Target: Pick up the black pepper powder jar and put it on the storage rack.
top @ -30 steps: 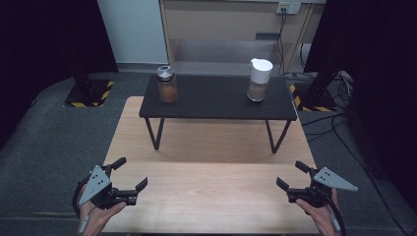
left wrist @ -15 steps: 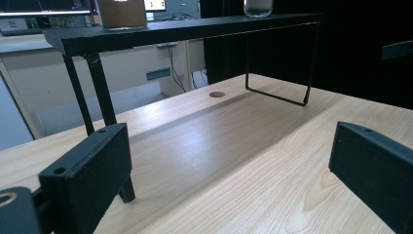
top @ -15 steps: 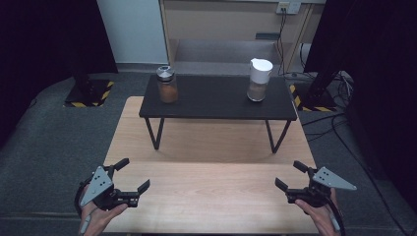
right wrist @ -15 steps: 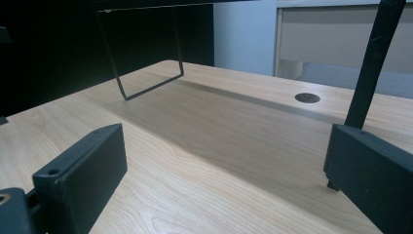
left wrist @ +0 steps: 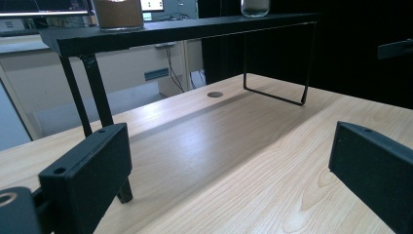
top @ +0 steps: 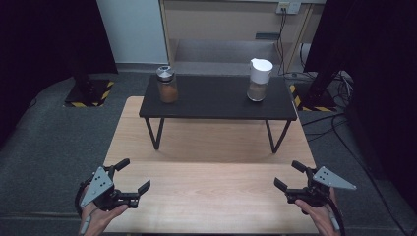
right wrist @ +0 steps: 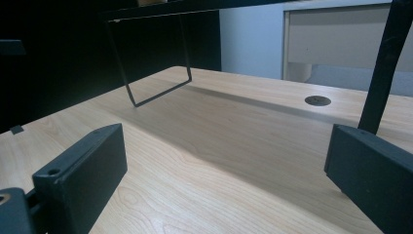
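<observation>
low over the pale wooden table (top: 211,196), the left gripper (top: 133,177) and right gripper (top: 290,175) both gape wide, holding nothing. on the black metal-legged shelf (top: 216,101) stand a brown-filled glass jar (top: 167,85) and, well apart, a white-lidded jar (top: 259,80).

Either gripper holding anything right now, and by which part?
Nothing is held. The left gripper and right gripper are both open over the bare wooden table, jaws apart with nothing between them.

Black 2-jaw left tongs (top: 132,178), right tongs (top: 290,175), grey triangular top plates
</observation>
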A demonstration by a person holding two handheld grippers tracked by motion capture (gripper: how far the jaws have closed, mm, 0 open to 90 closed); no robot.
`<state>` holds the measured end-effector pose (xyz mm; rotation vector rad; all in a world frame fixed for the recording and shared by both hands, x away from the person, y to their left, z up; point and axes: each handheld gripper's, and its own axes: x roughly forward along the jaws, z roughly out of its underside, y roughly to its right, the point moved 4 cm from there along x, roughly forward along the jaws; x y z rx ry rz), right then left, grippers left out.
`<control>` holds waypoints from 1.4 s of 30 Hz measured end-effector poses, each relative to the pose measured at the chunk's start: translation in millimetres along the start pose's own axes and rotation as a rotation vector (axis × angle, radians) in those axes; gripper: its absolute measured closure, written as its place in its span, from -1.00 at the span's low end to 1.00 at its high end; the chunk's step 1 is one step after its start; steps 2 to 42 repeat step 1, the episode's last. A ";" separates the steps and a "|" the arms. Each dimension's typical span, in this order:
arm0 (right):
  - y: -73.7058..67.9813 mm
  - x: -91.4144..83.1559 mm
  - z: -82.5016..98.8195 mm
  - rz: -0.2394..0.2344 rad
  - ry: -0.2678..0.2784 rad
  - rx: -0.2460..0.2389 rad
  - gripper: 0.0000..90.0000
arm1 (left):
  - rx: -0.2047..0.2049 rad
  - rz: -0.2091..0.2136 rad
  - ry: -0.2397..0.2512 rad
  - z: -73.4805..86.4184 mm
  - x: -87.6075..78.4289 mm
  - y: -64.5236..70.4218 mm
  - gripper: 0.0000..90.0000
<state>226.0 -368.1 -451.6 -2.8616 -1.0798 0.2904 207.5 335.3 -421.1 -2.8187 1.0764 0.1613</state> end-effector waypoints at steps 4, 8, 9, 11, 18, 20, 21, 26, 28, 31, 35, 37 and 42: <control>0.0 0.1 0.1 -0.001 0.002 0.002 -0.95 | -0.002 -0.001 0.001 0.1 -0.4 0.0 -0.99; 0.0 0.1 0.1 -0.001 0.002 0.002 -0.95 | -0.002 -0.001 0.001 0.1 -0.4 0.0 -0.99; 0.0 0.1 0.1 -0.001 0.002 0.002 -0.95 | -0.002 -0.001 0.001 0.1 -0.4 0.0 -0.99; 0.0 0.1 0.1 -0.001 0.002 0.002 -0.95 | -0.002 -0.001 0.001 0.1 -0.4 0.0 -0.99; 0.0 0.1 0.1 -0.001 0.002 0.002 -0.95 | -0.002 -0.001 0.001 0.1 -0.4 0.0 -0.99; 0.0 0.1 0.1 -0.001 0.002 0.002 -0.95 | -0.002 -0.001 0.001 0.1 -0.4 0.0 -0.99; 0.0 0.1 0.1 -0.001 0.002 0.002 -0.95 | -0.002 -0.001 0.001 0.1 -0.4 0.0 -0.99; 0.0 0.1 0.1 -0.001 0.002 0.002 -0.95 | -0.002 -0.001 0.001 0.1 -0.4 0.0 -0.99; 0.0 0.1 0.1 -0.001 0.002 0.002 -0.95 | -0.002 -0.001 0.001 0.1 -0.4 0.0 -0.99; 0.0 0.1 0.1 -0.001 0.002 0.002 -0.95 | -0.002 -0.001 0.001 0.1 -0.4 0.0 -0.99; 0.0 0.1 0.1 -0.001 0.002 0.002 -0.95 | -0.002 -0.001 0.001 0.1 -0.4 0.0 -0.99; 0.0 0.1 0.1 -0.001 0.002 0.002 -0.95 | -0.002 -0.001 0.001 0.1 -0.4 0.0 -0.99; 0.0 0.1 0.1 -0.001 0.002 0.002 -0.95 | -0.002 -0.001 0.001 0.1 -0.4 0.0 -0.99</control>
